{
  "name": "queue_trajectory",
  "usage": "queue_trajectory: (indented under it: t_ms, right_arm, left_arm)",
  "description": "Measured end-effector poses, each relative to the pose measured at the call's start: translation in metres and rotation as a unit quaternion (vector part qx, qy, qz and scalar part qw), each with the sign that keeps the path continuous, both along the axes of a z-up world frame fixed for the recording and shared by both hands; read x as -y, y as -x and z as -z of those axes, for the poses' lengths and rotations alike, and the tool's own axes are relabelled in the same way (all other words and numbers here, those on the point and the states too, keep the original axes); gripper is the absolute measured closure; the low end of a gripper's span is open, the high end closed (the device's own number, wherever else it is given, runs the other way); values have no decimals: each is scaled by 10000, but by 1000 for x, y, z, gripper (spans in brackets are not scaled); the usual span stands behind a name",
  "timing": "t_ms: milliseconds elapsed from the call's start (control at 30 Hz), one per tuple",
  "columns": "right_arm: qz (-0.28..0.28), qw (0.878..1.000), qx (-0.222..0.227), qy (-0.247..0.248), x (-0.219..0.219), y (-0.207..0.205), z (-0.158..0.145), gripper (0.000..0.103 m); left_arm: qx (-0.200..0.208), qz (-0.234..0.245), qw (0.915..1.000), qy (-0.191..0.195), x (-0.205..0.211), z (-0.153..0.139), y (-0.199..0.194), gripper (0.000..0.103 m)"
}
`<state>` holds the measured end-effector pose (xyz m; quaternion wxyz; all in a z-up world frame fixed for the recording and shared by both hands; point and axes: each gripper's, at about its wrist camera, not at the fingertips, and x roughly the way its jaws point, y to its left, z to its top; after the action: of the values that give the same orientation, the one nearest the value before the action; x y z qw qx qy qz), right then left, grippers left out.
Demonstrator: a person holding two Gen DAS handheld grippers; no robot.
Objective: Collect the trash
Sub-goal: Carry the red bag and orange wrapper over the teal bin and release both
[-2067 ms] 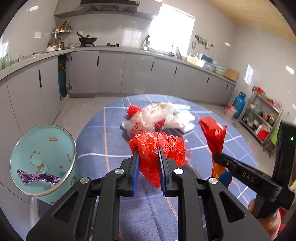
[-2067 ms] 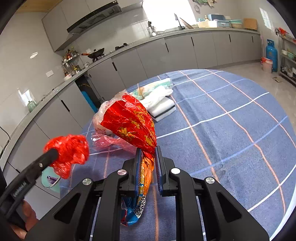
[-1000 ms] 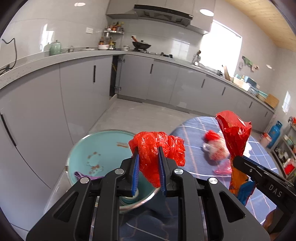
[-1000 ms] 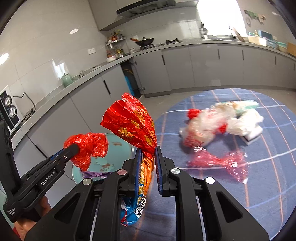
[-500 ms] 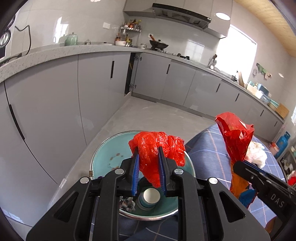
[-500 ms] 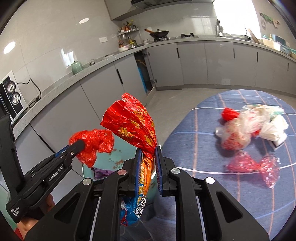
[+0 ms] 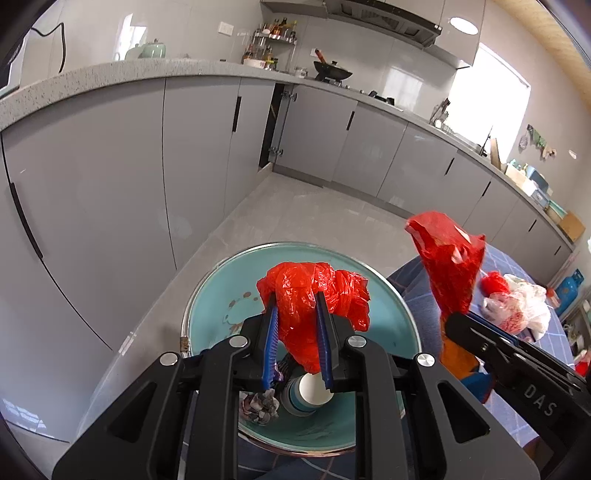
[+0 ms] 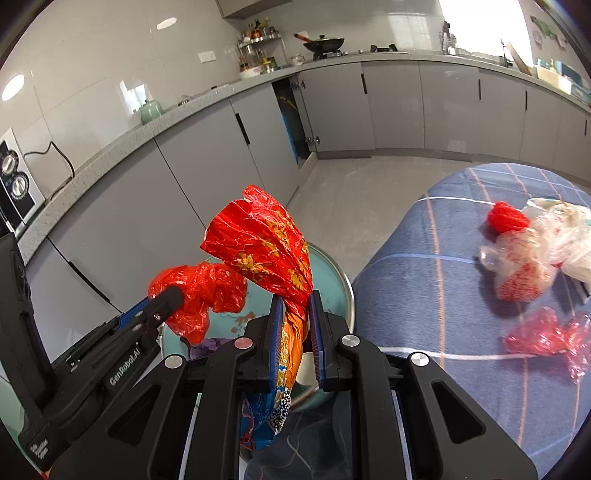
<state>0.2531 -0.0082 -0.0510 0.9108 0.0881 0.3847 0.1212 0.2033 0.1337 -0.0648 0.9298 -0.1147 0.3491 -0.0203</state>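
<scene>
A home kitchen. Beyond the fingers runs a speckled grey countertop [image 7: 110,74] over flat grey cabinets [image 7: 199,147], with a wok [image 7: 332,75] on the hob under a range hood [image 7: 384,14]. A spice rack [image 7: 271,35] and a green kettle [image 7: 149,50] stand farther left.

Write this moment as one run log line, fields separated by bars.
left claw: shut on red bag | right claw: shut on wrapper | both over bin | more trash on table
</scene>
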Motion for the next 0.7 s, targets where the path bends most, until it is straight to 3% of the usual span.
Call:
queue_trajectory:
  t_ms: [333,467,700]
  right_arm:
    - [-193,9992,-346,26,-17,-24,22,85]
    - [-280,9991,-330,20,-17,-25,25,67]
    - [-89,9999,-42,-75,2,-12,11,67]
  left_arm:
    - [-283,24,9996,6,1,20,-15,84]
    - [-351,-5,9994,-7,-2,24,-16,83]
    - [-384,7,9992,-92,1,25,-15,82]
